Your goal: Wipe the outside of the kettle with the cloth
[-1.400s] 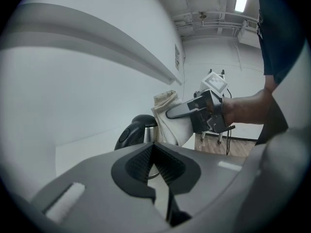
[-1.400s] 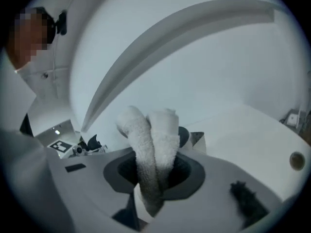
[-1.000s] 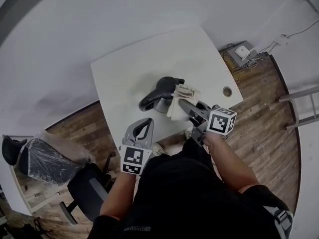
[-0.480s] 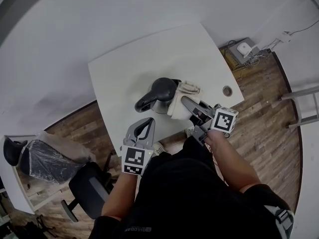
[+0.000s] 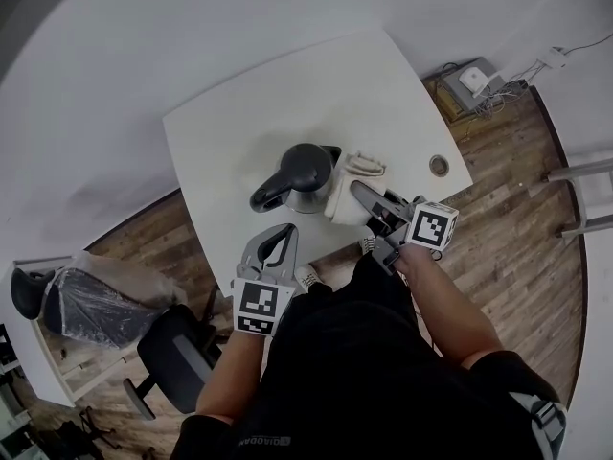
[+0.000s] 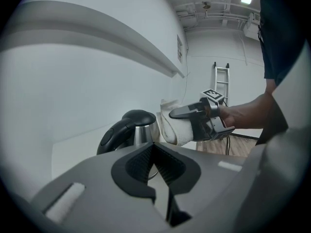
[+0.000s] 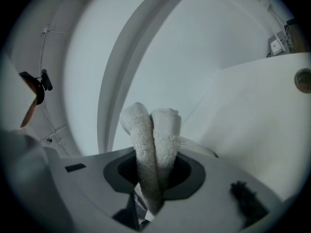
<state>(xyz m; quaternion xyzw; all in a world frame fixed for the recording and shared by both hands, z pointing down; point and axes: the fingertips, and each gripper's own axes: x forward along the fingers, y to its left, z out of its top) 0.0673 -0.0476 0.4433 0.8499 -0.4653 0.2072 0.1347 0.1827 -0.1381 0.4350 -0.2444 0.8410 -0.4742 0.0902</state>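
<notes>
My left gripper (image 5: 277, 234) is at the near table edge with its jaws together and nothing between them; in the left gripper view (image 6: 163, 174) the pads meet. The kettle (image 5: 302, 169) stands upright on the white table (image 5: 220, 137), ahead of that gripper and slightly right, with its black handle on the left and its steel body (image 6: 142, 132) on the right. The cloth (image 5: 346, 186), white and folded, is just beyond my right gripper's tips and lies against the kettle's right side. My right gripper (image 5: 357, 193) is clamped on the cloth; the right gripper view shows two folds of towel (image 7: 151, 144) sticking out between the jaws. A round table hole (image 5: 439, 166) is off to the right of that gripper.
</notes>
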